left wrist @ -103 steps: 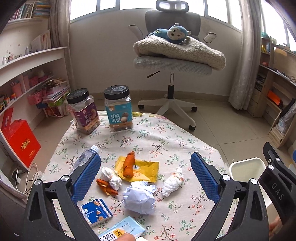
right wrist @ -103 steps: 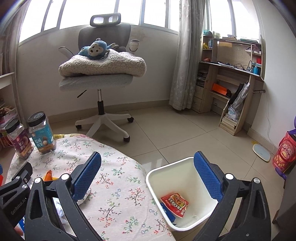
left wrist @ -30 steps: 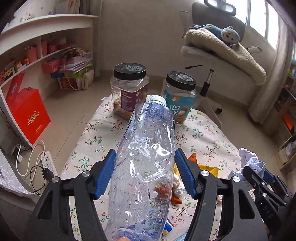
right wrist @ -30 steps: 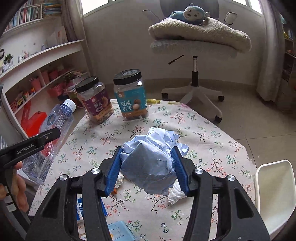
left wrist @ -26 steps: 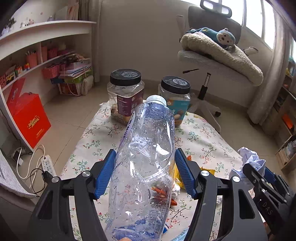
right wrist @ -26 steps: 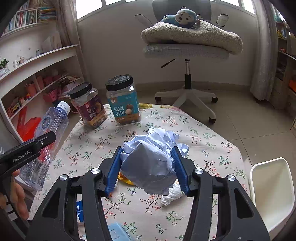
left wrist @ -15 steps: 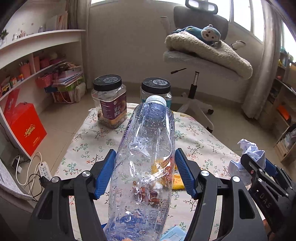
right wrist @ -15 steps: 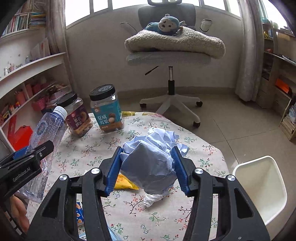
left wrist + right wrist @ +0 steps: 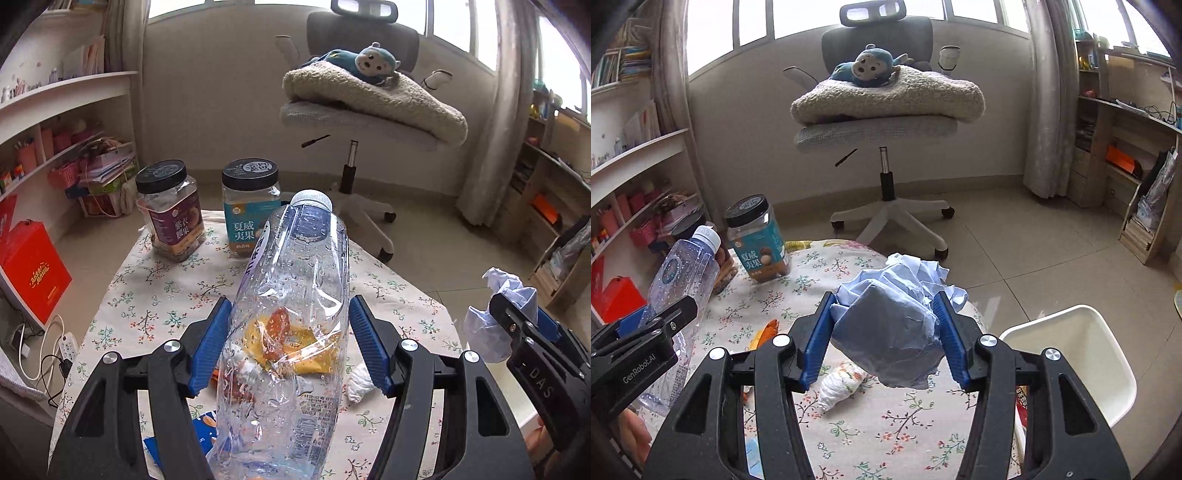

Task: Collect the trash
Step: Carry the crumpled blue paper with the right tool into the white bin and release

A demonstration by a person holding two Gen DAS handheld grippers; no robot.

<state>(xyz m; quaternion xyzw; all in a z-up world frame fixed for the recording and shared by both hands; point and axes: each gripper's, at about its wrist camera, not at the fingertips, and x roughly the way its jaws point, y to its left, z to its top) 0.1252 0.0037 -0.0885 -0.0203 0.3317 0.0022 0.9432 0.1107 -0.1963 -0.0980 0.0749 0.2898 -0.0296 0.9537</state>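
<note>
My left gripper (image 9: 290, 347) is shut on a crumpled clear plastic bottle (image 9: 291, 314) and holds it above the floral table (image 9: 155, 295). It also shows in the right wrist view (image 9: 677, 280). My right gripper (image 9: 884, 339) is shut on a crumpled ball of light blue paper (image 9: 890, 317), above the table's right side. The paper ball also shows in the left wrist view (image 9: 495, 317). The white trash bin (image 9: 1082, 354) stands on the floor right of the table. A white paper wad (image 9: 842, 384), a yellow wrapper (image 9: 317, 354) and orange scraps lie on the table.
Two black-lidded snack jars (image 9: 171, 210) (image 9: 251, 206) stand at the table's far edge. A blue snack box (image 9: 205, 424) lies near the front. An office chair (image 9: 886, 122) with a blanket and toy monkey stands behind. Shelves line the left wall.
Both grippers have grasped trash and lifted it: left the bottle, right the paper ball. Both have since swung right, the bin coming into the right view.
</note>
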